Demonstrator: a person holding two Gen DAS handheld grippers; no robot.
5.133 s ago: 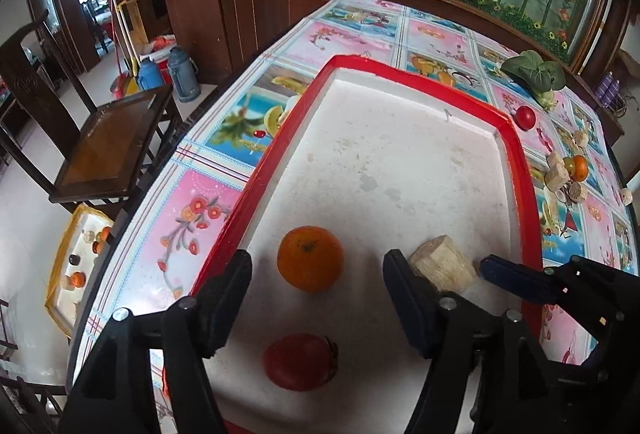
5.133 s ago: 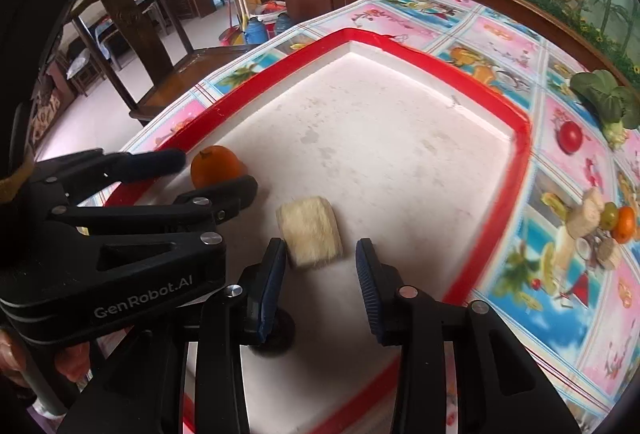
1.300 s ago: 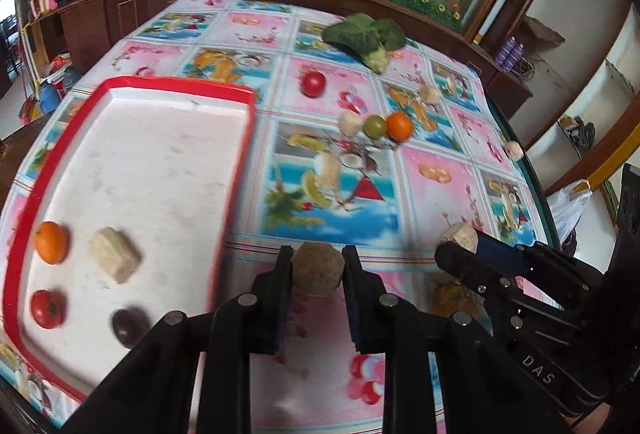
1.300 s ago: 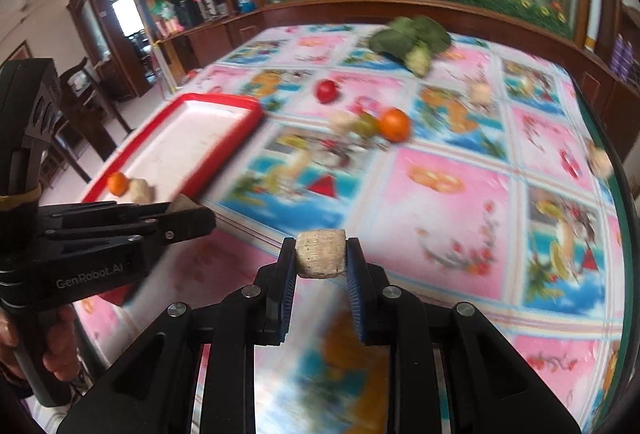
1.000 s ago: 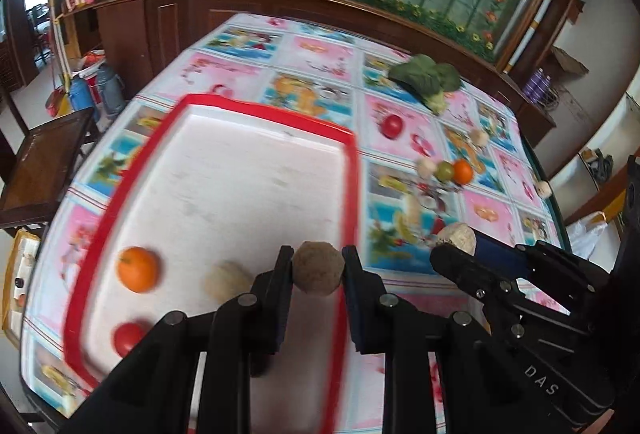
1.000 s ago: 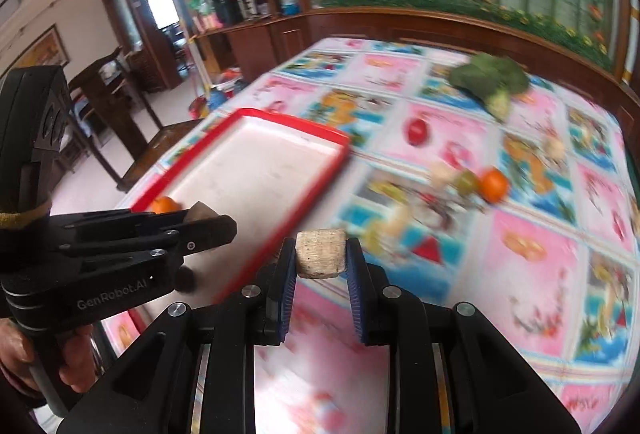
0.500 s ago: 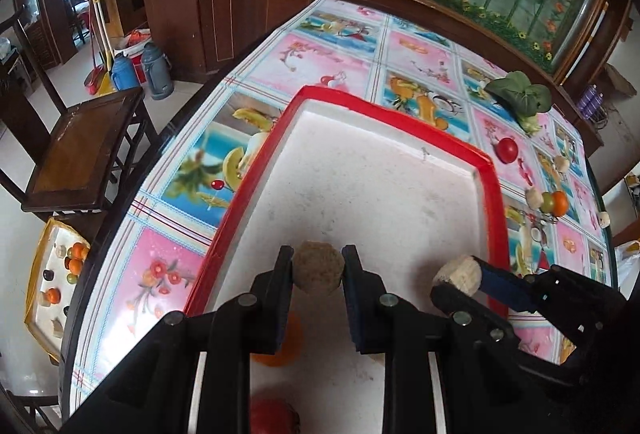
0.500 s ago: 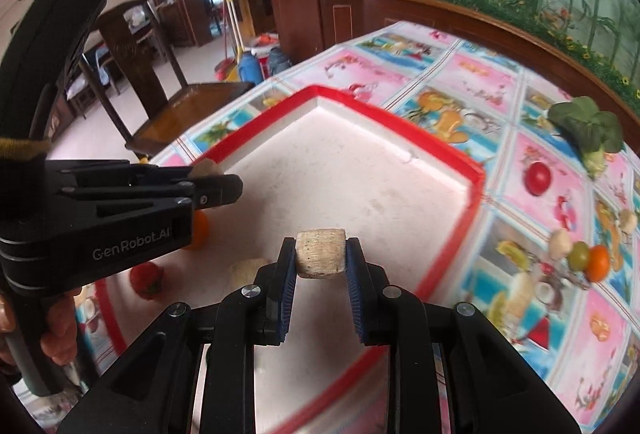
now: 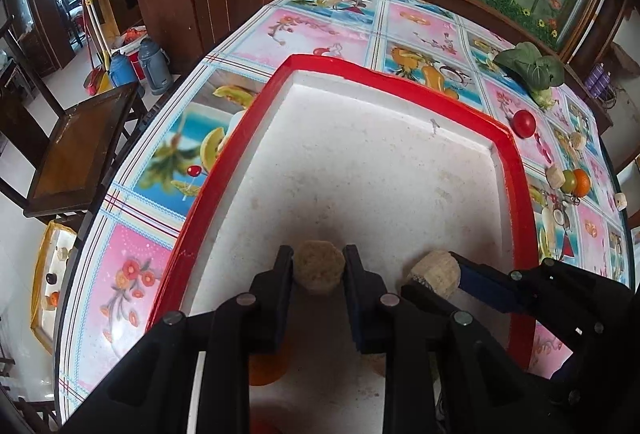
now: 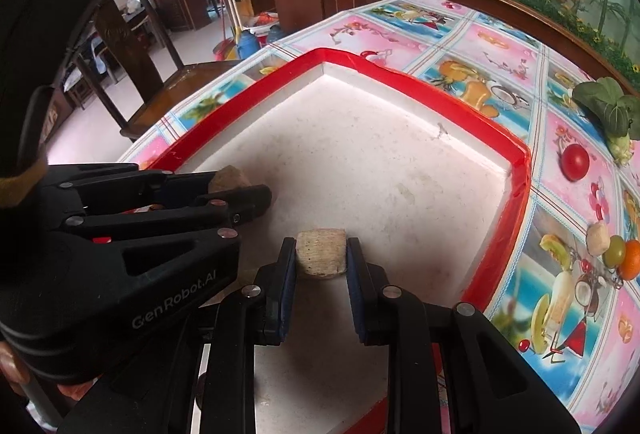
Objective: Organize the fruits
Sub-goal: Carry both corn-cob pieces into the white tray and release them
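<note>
My left gripper [image 9: 319, 270] is shut on a round tan fruit [image 9: 319, 272] and holds it over the near part of the red-rimmed white tray [image 9: 400, 81]. My right gripper [image 10: 321, 258] is shut on a pale tan fruit chunk [image 10: 321, 258] over the same tray [image 10: 420, 89], just right of the left gripper. An orange [image 9: 266, 370] in the tray shows partly under my left fingers. The right gripper with its chunk [image 9: 434, 274] also shows in the left wrist view.
On the fruit-print tablecloth right of the tray lie a red tomato [image 9: 524, 123], a leafy green vegetable [image 9: 528, 65], and a cluster of a pale piece, a green fruit and an orange [image 9: 570, 181]. A wooden chair [image 9: 84, 137] stands left of the table edge.
Both grippers, each still holding its fruit, have moved lower and closer over the near end of the tray.
</note>
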